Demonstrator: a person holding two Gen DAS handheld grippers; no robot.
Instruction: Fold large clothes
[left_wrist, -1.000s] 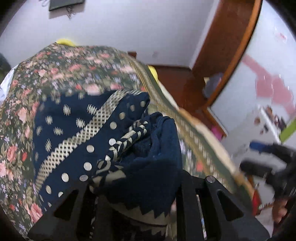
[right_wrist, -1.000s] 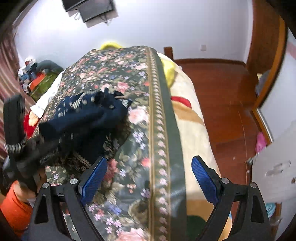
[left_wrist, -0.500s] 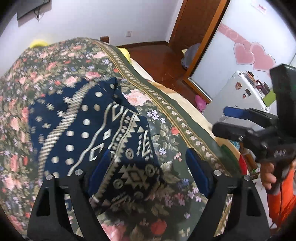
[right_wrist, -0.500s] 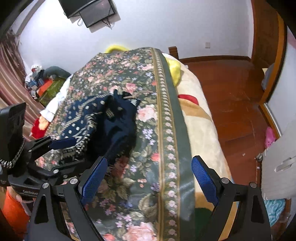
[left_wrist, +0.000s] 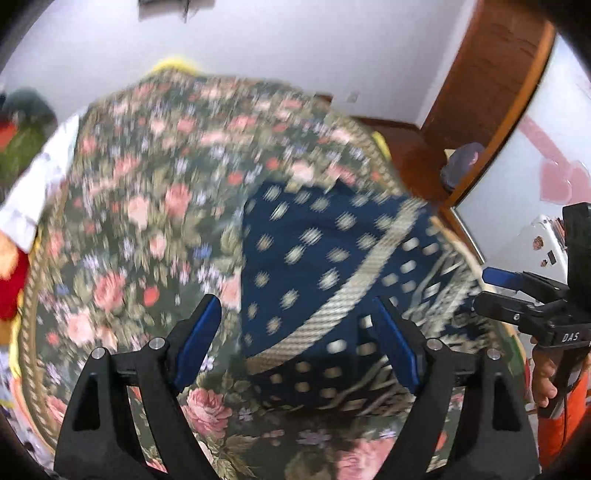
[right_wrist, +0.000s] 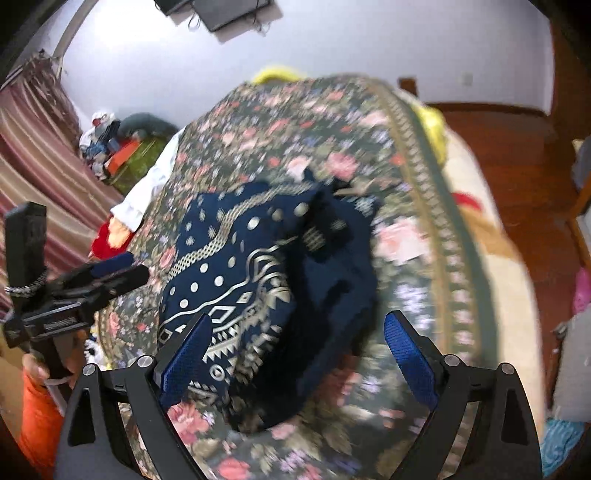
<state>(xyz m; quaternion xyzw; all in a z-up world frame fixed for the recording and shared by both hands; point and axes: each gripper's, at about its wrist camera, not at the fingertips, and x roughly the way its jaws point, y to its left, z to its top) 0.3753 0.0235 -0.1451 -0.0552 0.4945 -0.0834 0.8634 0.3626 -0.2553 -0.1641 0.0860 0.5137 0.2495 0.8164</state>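
1. The navy patterned garment (right_wrist: 258, 280) is lying in a loose, partly folded heap on the bed's floral bedspread (right_wrist: 417, 295), with dotted and geometric cream bands facing up and a darker bunched fold resting toward its right side in the right wrist view.

2. The left gripper (left_wrist: 295, 343) is hovering above the garment's near edge with its jaws standing wide apart; they have just been opening, and nothing is sitting between the blue pads now, so the cloth is lying free.

3. The right gripper (right_wrist: 299, 354) is also standing wide open and empty, pointing down over the garment's patterned corner, apparently lining up for a fresh pinch.

4. Both views are blurring, so fine creases are hard to read; the heap is probably needing smoothing before another fold.

5. Each gripper is showing in the other's view, flanking the garment, held by a hand (left_wrist: 543, 373) with an orange sleeve (right_wrist: 33, 417) below.

6. Beyond the bedspread's bordered edge, a wooden floor (right_wrist: 517, 147) and white wall are surrounding the bed.
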